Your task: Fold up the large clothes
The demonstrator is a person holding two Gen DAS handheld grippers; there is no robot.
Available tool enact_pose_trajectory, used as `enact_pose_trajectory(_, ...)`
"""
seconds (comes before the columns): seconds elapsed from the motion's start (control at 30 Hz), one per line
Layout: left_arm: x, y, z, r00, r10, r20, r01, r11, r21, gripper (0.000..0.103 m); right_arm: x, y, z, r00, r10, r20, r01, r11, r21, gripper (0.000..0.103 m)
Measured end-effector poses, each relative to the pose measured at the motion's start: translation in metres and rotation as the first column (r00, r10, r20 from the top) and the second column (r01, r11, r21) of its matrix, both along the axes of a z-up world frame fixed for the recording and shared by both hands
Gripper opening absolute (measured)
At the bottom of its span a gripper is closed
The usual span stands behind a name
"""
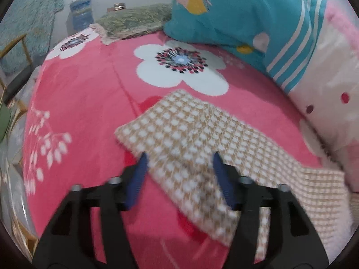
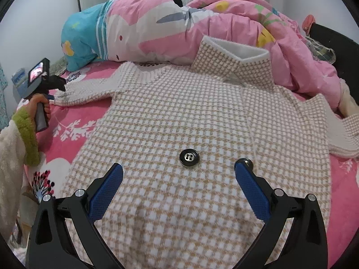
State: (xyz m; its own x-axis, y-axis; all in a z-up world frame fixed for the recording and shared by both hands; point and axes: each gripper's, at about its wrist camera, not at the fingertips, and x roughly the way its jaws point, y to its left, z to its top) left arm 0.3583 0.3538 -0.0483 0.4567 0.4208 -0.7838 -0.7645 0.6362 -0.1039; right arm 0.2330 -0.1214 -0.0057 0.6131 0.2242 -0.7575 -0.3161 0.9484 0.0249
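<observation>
The checked sweater lies flat and face-up on the pink flowered bed, its body spread directly ahead of and beneath the right tool, with a black button just beyond the gap between that tool's fingers. The right tool's jaws are spread wide and nothing is pinched; it hovers over the lower body of the sweater. Out at the far end of the sleeve, the left tool straddles the cuff: the fabric sits between its blue fingers, which are partly spread and do not visibly press on it, so no grip is confirmed. The picture there is blurred, and the main risk follows from that: if the jaws close while the hand is sliding, they may catch only the top layer of knit, or the bed cover below, and the sleeve would drag crooked across the body instead of folding straight. The soft, thick knit could also slip out mid-lift. The heaped pink quilt beyond the collar crowds the far edge and could snag the shoulder.
</observation>
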Motion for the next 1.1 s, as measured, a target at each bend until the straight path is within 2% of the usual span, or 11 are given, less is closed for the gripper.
enact_pose_trajectory(0.1,-0.003,-0.003,-0.005,1.000,-0.014,-0.011,0.014,1.000,-0.015,0.072,-0.005,0.004,0.005,1.000,0.008,0.000,-0.008,1.000,-0.009,0.098)
enact_pose_trajectory(0.3,-0.005,0.027,-0.043,0.997,0.077,-0.015,-0.079,0.974,-0.214,0.071,-0.018,0.015,0.019,0.999,0.036,0.039,-0.035,0.998,-0.044,0.098)
enact_pose_trajectory(0.4,0.005,0.017,-0.037,0.999,0.033,-0.023,-0.035,0.994,-0.106,0.043,-0.022,0.021,0.024,0.998,0.045,0.051,-0.041,0.996,-0.077,0.098)
enact_pose_trajectory(0.47,0.013,0.001,-0.025,0.998,0.014,-0.056,-0.013,1.000,0.023,0.015,-0.025,0.022,0.027,0.997,0.047,0.062,-0.041,0.995,-0.096,0.098)
enact_pose_trajectory(0.6,0.015,-0.037,0.023,0.996,-0.082,0.025,0.078,0.987,0.144,0.007,-0.030,0.021,0.031,0.995,0.046,0.083,-0.037,0.993,-0.112,0.098)
enact_pose_trajectory(0.7,0.013,-0.105,0.080,0.959,-0.262,0.110,0.221,0.931,0.291,0.007,-0.030,0.012,0.028,0.997,0.020,0.072,-0.012,0.994,-0.107,0.098)
enact_pose_trajectory(0.8,0.004,-0.191,0.128,0.859,-0.482,0.171,0.394,0.837,0.380,0.007,-0.027,-0.005,0.024,0.999,-0.033,0.041,0.037,0.996,-0.079,0.098)
enact_pose_trajectory(0.9,-0.003,-0.267,0.148,0.725,-0.659,0.201,0.575,0.739,0.351,0.007,-0.028,-0.027,0.022,0.995,-0.094,0.029,0.096,0.994,-0.055,0.098)
enact_pose_trajectory(0.97,-0.004,-0.318,0.141,0.621,-0.758,0.200,0.708,0.652,0.270,0.007,-0.030,-0.047,0.022,0.989,-0.147,0.019,0.147,0.988,-0.035,0.098)
enact_pose_trajectory(1.0,-0.003,-0.334,0.133,0.586,-0.785,0.200,0.753,0.619,0.224,0.007,-0.032,-0.060,0.021,0.984,-0.177,0.010,0.178,0.984,-0.023,0.098)
enact_pose_trajectory(1.1,0.005,-0.383,0.082,0.455,-0.869,0.193,0.885,0.465,0.006,0.011,-0.037,-0.091,0.018,0.972,-0.234,-0.018,0.234,0.972,0.002,0.098)
